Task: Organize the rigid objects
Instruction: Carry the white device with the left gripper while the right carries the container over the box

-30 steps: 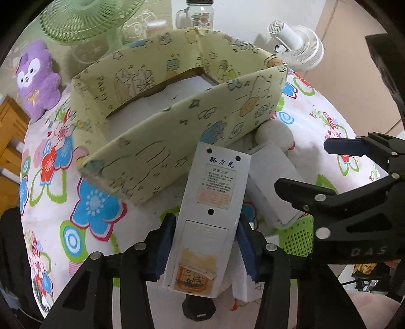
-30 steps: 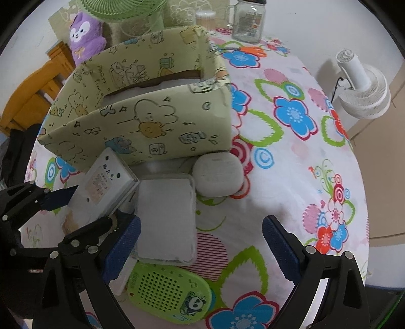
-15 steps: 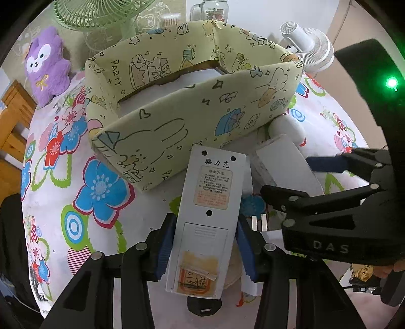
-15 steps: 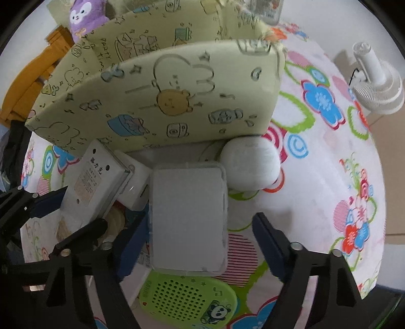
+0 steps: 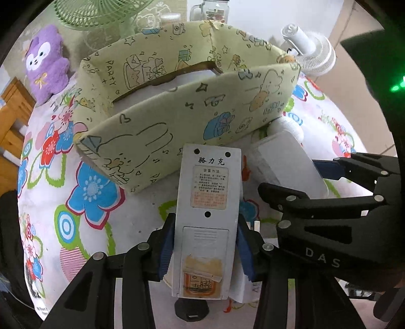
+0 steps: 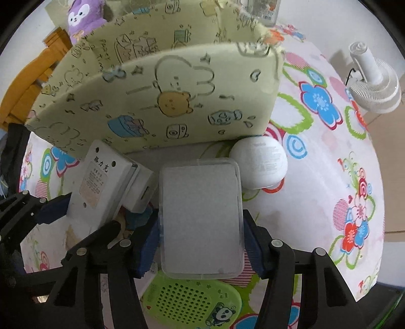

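Observation:
My left gripper point(image 5: 205, 240) is shut on a grey remote-like device point(image 5: 210, 192), label side up, held just in front of the yellow-green cartoon storage box point(image 5: 192, 121). The right gripper point(image 6: 201, 240) has its jaws closing on a flat white plastic box point(image 6: 201, 215). Both blue pads touch the box's long sides. In the right wrist view the left gripper point(image 6: 81, 217) and the device point(image 6: 98, 182) sit at the left. A white plug adapter point(image 6: 141, 187) lies between the two held things. The storage box point(image 6: 152, 101) stands open-topped right behind them.
A round white case point(image 6: 260, 164) rests against the storage box's right corner. A green perforated panda item point(image 6: 189, 303) lies under the right gripper. A white desk fan point(image 6: 372, 86), a purple plush point(image 5: 45, 63), a green fan point(image 5: 96, 12) and a jar point(image 5: 210, 10) ring the floral tablecloth point(image 6: 316, 202).
The right gripper's jaws came in from wide open onto the sides of the white box, which now looks nearer in its view. The left gripper kept its hold on the grey device.

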